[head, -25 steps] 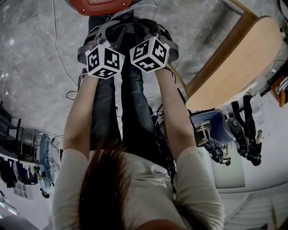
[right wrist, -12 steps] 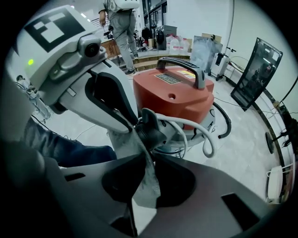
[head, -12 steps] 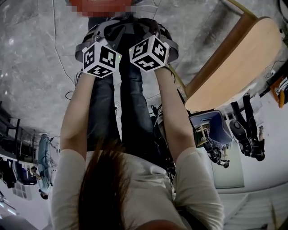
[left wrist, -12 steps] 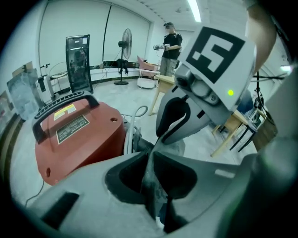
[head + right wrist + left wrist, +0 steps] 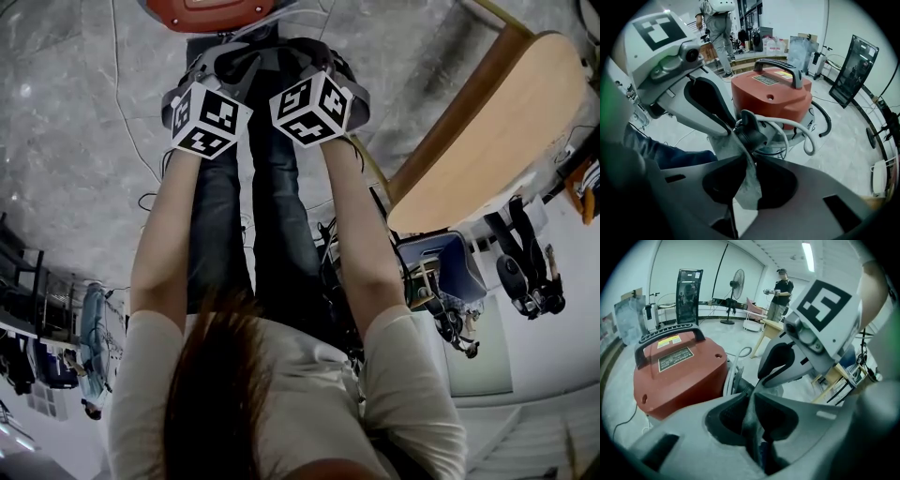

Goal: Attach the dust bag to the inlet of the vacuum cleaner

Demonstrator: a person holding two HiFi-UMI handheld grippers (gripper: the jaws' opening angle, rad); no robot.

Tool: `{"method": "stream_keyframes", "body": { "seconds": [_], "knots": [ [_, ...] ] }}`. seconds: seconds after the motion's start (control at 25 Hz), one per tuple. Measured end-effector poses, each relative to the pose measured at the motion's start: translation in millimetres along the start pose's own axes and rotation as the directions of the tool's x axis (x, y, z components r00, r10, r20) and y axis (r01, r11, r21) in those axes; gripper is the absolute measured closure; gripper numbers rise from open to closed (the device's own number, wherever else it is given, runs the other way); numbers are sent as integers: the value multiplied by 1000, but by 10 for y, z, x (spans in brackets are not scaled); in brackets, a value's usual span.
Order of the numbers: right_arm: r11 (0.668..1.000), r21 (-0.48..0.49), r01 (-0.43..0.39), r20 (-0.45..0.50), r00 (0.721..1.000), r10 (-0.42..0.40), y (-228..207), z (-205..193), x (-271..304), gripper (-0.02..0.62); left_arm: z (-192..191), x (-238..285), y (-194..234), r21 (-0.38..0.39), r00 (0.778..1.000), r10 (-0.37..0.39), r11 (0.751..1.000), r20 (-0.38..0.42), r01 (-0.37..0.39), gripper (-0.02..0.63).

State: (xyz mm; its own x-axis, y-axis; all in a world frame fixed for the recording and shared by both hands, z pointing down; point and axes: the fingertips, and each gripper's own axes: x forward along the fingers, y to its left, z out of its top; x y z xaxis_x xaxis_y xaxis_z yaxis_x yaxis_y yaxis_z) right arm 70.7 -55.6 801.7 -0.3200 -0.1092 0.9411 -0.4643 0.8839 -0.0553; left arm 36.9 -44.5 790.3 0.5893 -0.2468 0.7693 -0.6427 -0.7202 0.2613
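At 12 o'clock in the head view, the left gripper (image 5: 208, 70) and right gripper (image 5: 314, 66) sit side by side above the person's legs (image 5: 248, 225). Their marker cubes (image 5: 211, 117) face up, just short of the red vacuum cleaner (image 5: 211, 11) at the top edge. A wooden table (image 5: 487, 141) is at 3 o'clock and grey stone floor (image 5: 66, 122) at 9 o'clock.

In the left gripper view, the fingers (image 5: 693, 441) are almost together, pinched on a thin grey fold of the dust bag (image 5: 749, 420). The cloth runs up toward 1 o'clock to the right gripper's fingertip. The vacuum body is at 9 o'clock, beside the grip and not touched by it. A standing fan (image 5: 736, 291) and another person (image 5: 780, 296) are far back at 12 o'clock.

In the right gripper view, the fingers (image 5: 806, 187) are nearly closed, clamped on the same grey bag. The cloth hangs toward 6 o'clock between them and stretches toward 10 o'clock to the left gripper, so the bag is held taut between both. The black inlet (image 5: 752, 133) is at 12 o'clock, just past the fingertips. The bag's edge is right against it, but I can't tell if it is seated. The vacuum's black handle (image 5: 780, 68) is behind at 12 o'clock. A pale hose (image 5: 806, 140) loops at 2 o'clock beside the inlet.
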Motion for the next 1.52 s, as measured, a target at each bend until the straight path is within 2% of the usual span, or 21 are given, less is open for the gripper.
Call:
{"method": "stream_keyframes", "body": {
  "seconds": [0.16,0.36,0.64,0.76,0.96,1.04,1.16,1.24,1.52],
  "knots": [
    [998,52,-22,34,999,21,-19,15,10,525,-11,18,38,-13,999,-48,999,-21,48,537],
    [997,44,-61,42,997,59,6,0,-14,525,-27,28,25,-42,998,-60,997,-20,59,534],
    [981,143,-134,62,990,126,14,-10,33,526,-77,59,68,-77,991,-121,990,-50,117,534],
    [979,152,-138,47,990,133,0,-2,9,526,-44,49,65,-81,990,-126,990,-72,120,534],
    [978,140,-152,4,988,153,15,-3,-25,523,-59,15,27,-148,990,-106,985,-93,92,516],
    [973,159,-166,-9,985,170,20,1,-48,518,-61,-6,-12,-160,988,-118,982,-102,101,472],
    [969,164,-183,-33,981,191,90,36,-73,480,-94,-93,-66,-161,984,-140,979,-109,122,421],
    [966,171,-196,-50,977,207,129,19,-82,416,-98,-133,-83,-159,985,-137,980,-109,119,420],
    [957,229,-179,-34,981,192,51,-7,-214,403,2,-208,-75,-178,990,-108,980,-90,91,420]
  ]
}}
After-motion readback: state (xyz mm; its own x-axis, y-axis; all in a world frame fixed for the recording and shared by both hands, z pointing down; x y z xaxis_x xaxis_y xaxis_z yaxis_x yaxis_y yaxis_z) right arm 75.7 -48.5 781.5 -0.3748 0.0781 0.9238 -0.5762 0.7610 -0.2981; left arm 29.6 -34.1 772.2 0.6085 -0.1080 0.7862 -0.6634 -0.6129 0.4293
